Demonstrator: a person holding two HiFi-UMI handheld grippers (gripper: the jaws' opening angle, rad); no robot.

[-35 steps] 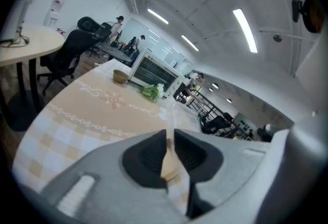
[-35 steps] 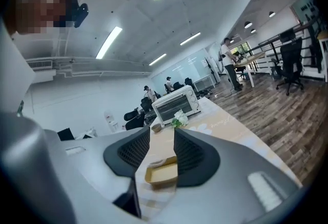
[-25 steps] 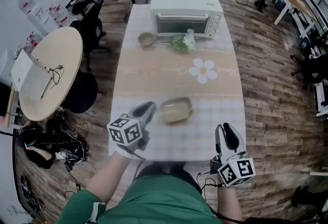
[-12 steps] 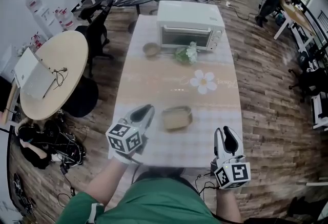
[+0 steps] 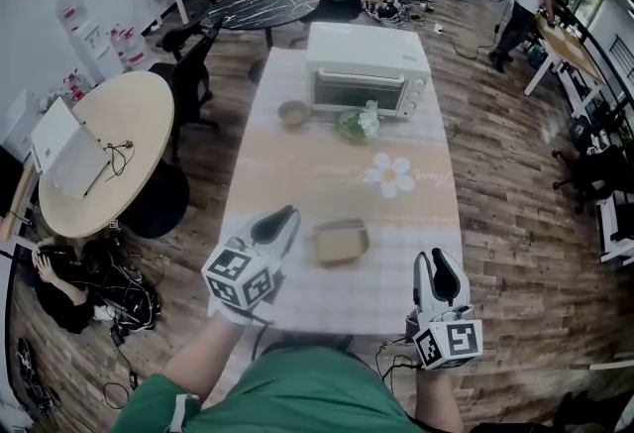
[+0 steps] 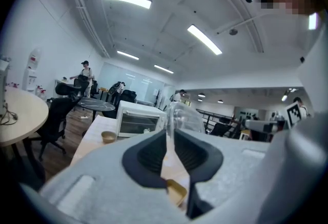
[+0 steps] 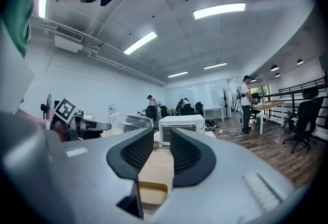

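A shallow tan container [image 5: 341,241] sits on the near half of the cloth-covered table [image 5: 297,173]. My left gripper [image 5: 281,219] hovers just left of it, shut on the edge of a clear plastic lid [image 6: 182,115]. In the right gripper view the lid [image 7: 125,121] shows as a curved transparent piece held above the table. My right gripper [image 5: 439,265] is over the table's near right corner, open with nothing between its jaws. The container shows low between the jaws in both gripper views: the left [image 6: 177,190] and the right [image 7: 152,189].
A white toaster oven [image 5: 367,67] stands at the far end of the table, with a small tan bowl [image 5: 292,113] and a green and white bunch [image 5: 359,122] in front of it. A round wooden table [image 5: 104,144] and office chairs are to the left. People stand far off.
Both gripper views have swung from tilted to level, facing the oven. The left gripper stays shut on the lid beside the container, which has not moved.
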